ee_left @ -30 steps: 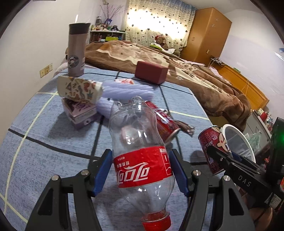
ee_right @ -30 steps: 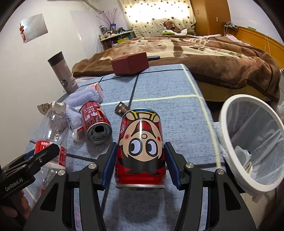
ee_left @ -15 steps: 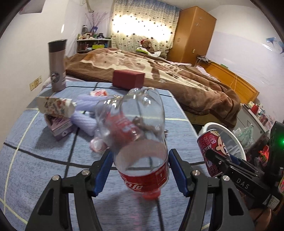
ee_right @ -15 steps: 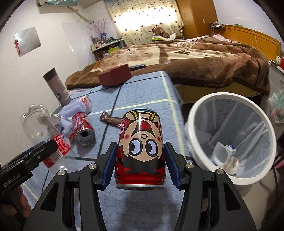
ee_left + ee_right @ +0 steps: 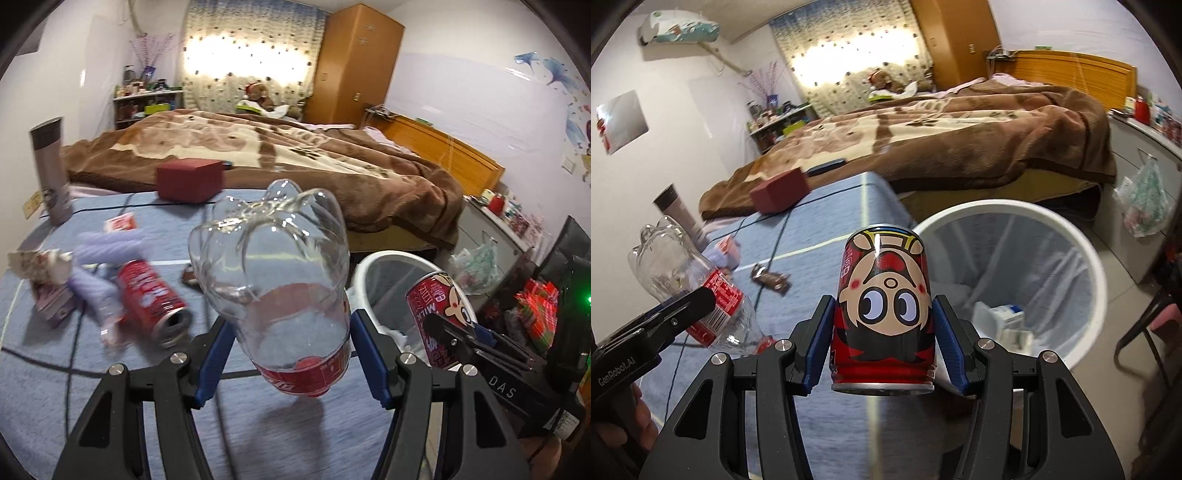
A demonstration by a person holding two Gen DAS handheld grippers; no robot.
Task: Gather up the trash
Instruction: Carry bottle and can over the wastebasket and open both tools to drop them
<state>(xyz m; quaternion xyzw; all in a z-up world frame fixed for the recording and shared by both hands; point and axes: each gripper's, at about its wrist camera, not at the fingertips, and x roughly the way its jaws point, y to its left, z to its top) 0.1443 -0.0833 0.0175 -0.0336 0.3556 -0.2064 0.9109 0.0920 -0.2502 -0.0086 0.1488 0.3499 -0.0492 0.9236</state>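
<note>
Clear thin plastic is what I am carrying on the left: an empty cola bottle, very light, springy and slick, likely to dent or squirm if I am squeezing too hard. I am taking it around the red label band near the neck, cap end pointing down toward me and the lobed base pointing away, and that labelled waist seems to me the firmest place to hold. The left gripper is standing with its jaws about half spread, blue pads pressing on both sides of the bottle, which is hanging in the air above the blue counter.

On the right I am holding a red cartoon-face milk can, upside down, stiff-walled and light if empty, though smooth enough to slide. The right gripper is clamping its jaws across the can's middle, fairly wide, pads flat on the sides. The can is hovering at the counter's edge, just beside the white bin, which is already holding some cartons.

Another red can and a brown wrapper are lying on the counter, waiting.
</note>
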